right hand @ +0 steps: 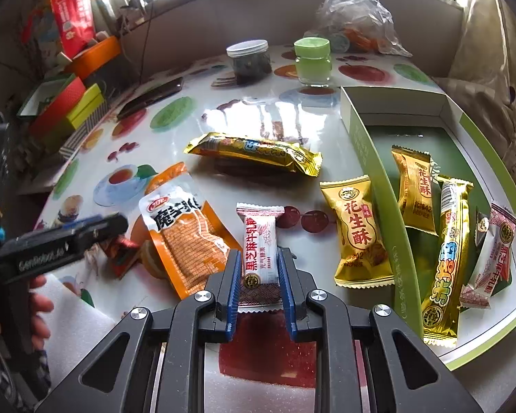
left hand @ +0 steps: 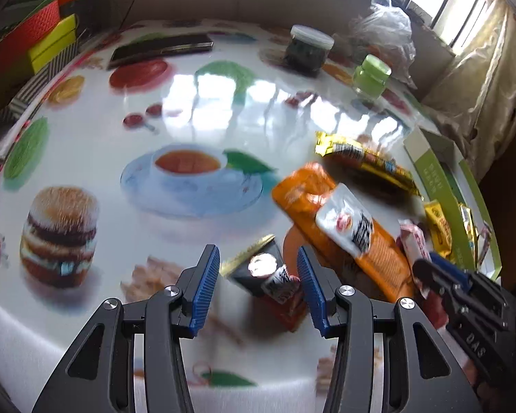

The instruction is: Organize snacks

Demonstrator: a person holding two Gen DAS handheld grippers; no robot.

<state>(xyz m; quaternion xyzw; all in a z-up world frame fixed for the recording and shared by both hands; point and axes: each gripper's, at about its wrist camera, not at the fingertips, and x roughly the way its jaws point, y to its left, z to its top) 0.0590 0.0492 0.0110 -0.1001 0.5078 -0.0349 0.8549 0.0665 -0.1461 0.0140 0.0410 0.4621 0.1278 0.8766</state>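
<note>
my right gripper (right hand: 259, 270) is clenched on a pink-and-white nougat candy (right hand: 260, 251), its blue pads pressed against the two long sides of the wrapper near its lower end, the packet pointing away from me over the fruit-printed tablecloth (right hand: 244, 120). my left gripper (left hand: 259, 277) stands released, its jaws apart with a small dark snack packet (left hand: 258, 268) lying on the cloth between them; the pads do not press on it. that view is blurred, so i cannot read the packet.

just left of the held candy lies an orange konjac snack bag (right hand: 185, 227), and beside it on the right a gold peanut crisp packet (right hand: 357, 230) lies close against the outer wall of the green box (right hand: 368, 158). farther back a long gold bar (right hand: 254, 151) lies crosswise on the cloth.

inside the green box lie another gold peanut crisp (right hand: 414, 189), a long gold rice bar (right hand: 447, 258) and a second pink-and-white candy (right hand: 492, 258) near the right wall.

at the far edge stand a dark-filled jar with a white lid (right hand: 249, 60) and a green jar (right hand: 313, 60), with a clear plastic bag (right hand: 354, 10) behind them. a dark phone (right hand: 151, 96) lies toward the left.
</note>
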